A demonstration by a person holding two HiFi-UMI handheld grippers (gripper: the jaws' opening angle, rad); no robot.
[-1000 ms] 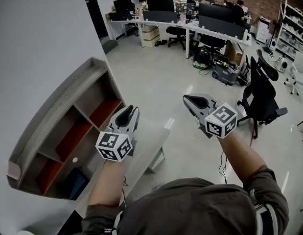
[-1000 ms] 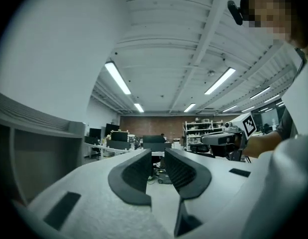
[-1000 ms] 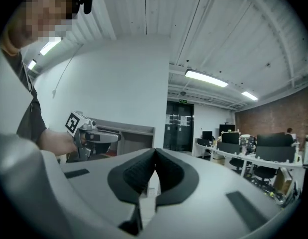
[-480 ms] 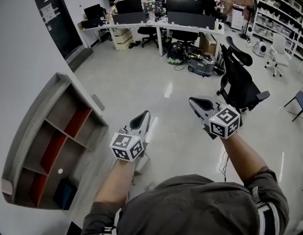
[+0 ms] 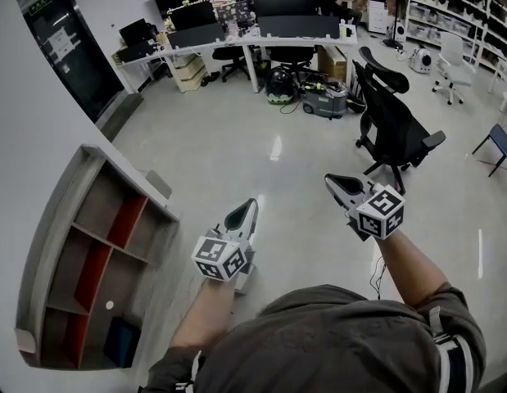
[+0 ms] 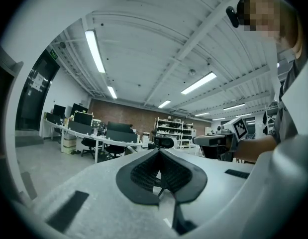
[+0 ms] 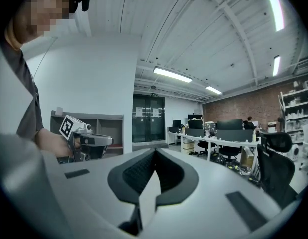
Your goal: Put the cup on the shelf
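The grey shelf (image 5: 52,244) with red back panels stands against the white wall at the left of the head view. A small white round thing (image 5: 110,304) sits in one of its lower compartments; it is too small to tell whether it is the cup. My left gripper (image 5: 241,217) hangs over the floor to the right of the shelf, shut, with nothing between its jaws (image 6: 157,153). My right gripper (image 5: 339,185) is held level with it further right, also shut and empty (image 7: 154,153). In the right gripper view the left gripper (image 7: 91,142) shows in front of the shelf (image 7: 99,121).
A black office chair (image 5: 392,125) stands just ahead of the right gripper. Long desks with monitors (image 5: 237,31) run across the far side, with gear on the floor (image 5: 323,101) below them. A dark door (image 5: 69,51) is at the far left. A blue box (image 5: 122,342) sits in the shelf's bottom compartment.
The shelf has slid left and down in the head view, and the small white table below the left gripper is almost gone from sight. Both grippers keep side by side over the floor.
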